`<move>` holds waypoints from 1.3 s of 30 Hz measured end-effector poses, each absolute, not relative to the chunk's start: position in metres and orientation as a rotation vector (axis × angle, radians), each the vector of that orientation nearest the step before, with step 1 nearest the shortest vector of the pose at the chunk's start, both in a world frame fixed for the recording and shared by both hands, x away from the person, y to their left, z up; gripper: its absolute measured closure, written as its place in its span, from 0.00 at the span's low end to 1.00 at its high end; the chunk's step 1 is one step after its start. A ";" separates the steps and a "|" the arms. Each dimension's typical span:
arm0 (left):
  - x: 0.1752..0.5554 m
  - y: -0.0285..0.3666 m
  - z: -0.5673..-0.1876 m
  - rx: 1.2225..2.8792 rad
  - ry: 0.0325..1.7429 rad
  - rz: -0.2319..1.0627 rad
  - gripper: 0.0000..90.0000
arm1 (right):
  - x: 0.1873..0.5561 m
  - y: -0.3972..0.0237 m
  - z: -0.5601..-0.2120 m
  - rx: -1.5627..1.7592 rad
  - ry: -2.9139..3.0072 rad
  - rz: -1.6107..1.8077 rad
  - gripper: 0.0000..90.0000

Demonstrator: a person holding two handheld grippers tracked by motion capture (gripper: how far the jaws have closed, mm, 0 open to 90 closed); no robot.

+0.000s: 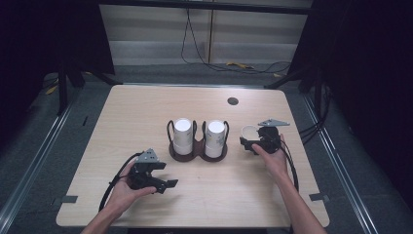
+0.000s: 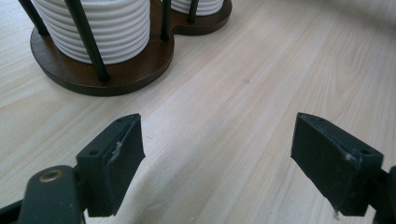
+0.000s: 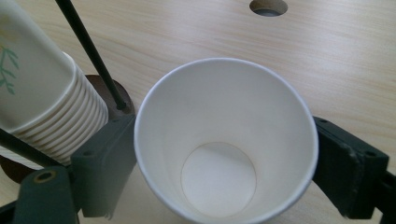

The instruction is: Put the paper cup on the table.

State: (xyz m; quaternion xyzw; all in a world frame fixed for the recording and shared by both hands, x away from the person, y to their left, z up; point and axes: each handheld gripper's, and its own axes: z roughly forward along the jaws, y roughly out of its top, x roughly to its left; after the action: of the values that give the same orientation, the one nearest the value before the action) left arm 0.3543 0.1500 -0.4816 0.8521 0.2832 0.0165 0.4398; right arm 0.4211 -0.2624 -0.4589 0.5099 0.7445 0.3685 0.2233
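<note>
The single paper cup is standing upright, mouth up, on the wooden table just to the right of the dark wooden cup holder, and the right gripper is sitting around it with one black jaw at each side of the rim. In the right gripper view the jaws are standing wide and lying right against the cup's wall; whether their pads are pressing on it is hard to make out, and the cup's base is being hidden by its own rim. From above, the gripper's body and the hand are covering the cup's near side, so only part of the white rim is showing. The left gripper is resting low in the person's left hand near the front left of the table, its jaws spread apart with bare wood between them. In the left gripper view the ribbed stack of cups is being cut off at the top edge, and the second stack is barely peeking in. Both stacks are sitting upside down inside the holder's thin black rods. Open tabletop is lying behind the holder as far as the round cable hole, along the whole left side, and across the front edge between the two forearms.
</note>
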 end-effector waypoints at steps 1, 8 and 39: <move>0.354 0.150 -0.481 2.118 0.704 0.042 0.19 | 0.421 -0.263 -0.458 1.409 2.054 1.019 0.16; 0.358 0.149 -0.481 2.117 0.731 0.049 0.19 | 0.408 -0.270 -0.461 1.440 2.055 1.042 0.16; 0.345 0.165 -0.488 2.128 0.842 0.042 0.18 | 0.308 -0.242 -0.458 1.364 2.139 1.159 0.20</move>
State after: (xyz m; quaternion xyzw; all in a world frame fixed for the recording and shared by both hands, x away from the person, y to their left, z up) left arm 0.3452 0.1650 -0.4885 0.8465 0.3348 0.0166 0.4136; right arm 0.3085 -0.2416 -0.4576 0.4815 0.7550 0.4091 0.1753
